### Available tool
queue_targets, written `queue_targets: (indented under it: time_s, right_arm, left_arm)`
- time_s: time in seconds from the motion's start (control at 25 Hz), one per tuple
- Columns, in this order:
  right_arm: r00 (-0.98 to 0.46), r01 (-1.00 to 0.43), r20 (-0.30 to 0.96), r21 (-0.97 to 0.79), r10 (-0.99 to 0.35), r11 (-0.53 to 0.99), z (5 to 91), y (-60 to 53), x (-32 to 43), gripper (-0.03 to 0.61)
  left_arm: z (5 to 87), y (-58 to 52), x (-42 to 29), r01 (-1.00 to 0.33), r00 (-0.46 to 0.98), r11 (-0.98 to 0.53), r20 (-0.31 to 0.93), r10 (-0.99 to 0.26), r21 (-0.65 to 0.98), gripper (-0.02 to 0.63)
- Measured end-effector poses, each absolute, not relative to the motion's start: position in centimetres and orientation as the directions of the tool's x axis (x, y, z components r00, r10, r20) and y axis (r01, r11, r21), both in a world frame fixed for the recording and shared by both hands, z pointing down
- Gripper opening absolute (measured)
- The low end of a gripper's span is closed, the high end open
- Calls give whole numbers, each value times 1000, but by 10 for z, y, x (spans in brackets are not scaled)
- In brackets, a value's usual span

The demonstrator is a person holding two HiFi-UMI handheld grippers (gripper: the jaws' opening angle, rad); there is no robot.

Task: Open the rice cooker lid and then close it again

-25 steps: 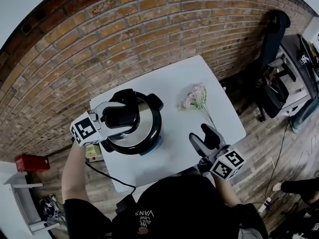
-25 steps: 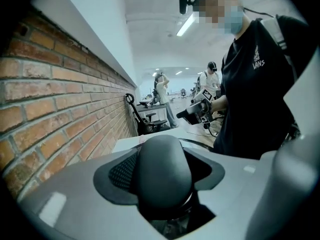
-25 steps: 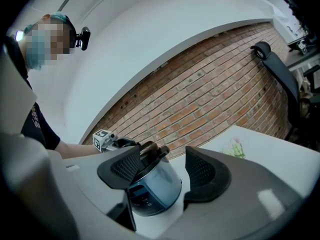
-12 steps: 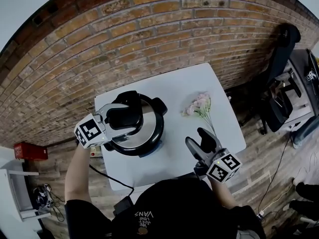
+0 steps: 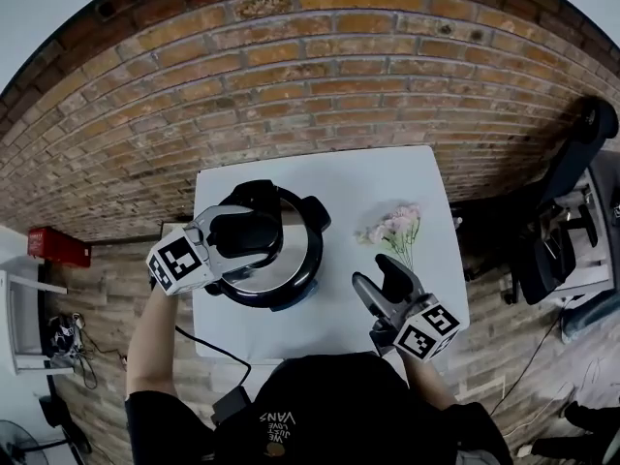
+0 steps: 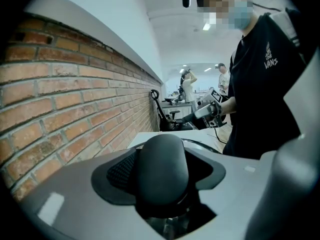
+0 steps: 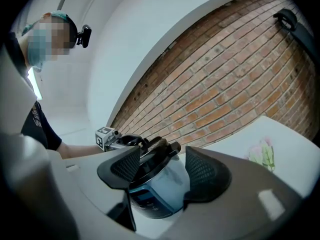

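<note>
The rice cooker stands on the left half of a white table; it has a shiny lid with a black handle. My left gripper reaches over the lid from the left and is shut on that handle. In the right gripper view the cooker shows a pale blue body, and its lid sits tilted over it. My right gripper hovers over the table to the right of the cooker, jaws open and empty, pointing towards the cooker.
A bunch of pink flowers lies on the table just beyond the right gripper. A brick wall backs the table. A black cable runs off the front left. An office chair stands at the right.
The head camera has swung, so the table sits more centred. My left gripper stays on the lid handle. The right gripper keeps its open pose beside the cooker.
</note>
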State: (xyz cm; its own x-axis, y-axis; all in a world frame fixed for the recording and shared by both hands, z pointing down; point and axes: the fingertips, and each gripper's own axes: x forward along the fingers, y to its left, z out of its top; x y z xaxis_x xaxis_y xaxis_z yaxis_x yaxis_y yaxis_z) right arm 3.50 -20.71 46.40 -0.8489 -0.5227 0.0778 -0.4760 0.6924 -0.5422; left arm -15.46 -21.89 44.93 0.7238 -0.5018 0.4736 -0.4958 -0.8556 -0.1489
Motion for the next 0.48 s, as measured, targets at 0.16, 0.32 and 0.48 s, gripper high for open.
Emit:
queue_targets:
  time_s: [0.16, 0.32, 0.48]
  right_arm:
    - [-896, -405, 74, -537, -437, 740, 468, -216, 27, 278]
    - [-933, -338, 83, -539, -351, 771, 469, -219, 17, 278]
    - [-958, -277, 84, -533, -275, 799, 470, -218, 7, 276]
  left_arm:
    - [447, -218, -155, -550, 693, -821, 465, -551, -152, 293]
    - [445, -218, -161, -630, 635, -758, 450, -628, -167, 303]
    - [442, -217, -167, -716, 538, -661, 426, -728, -225, 316]
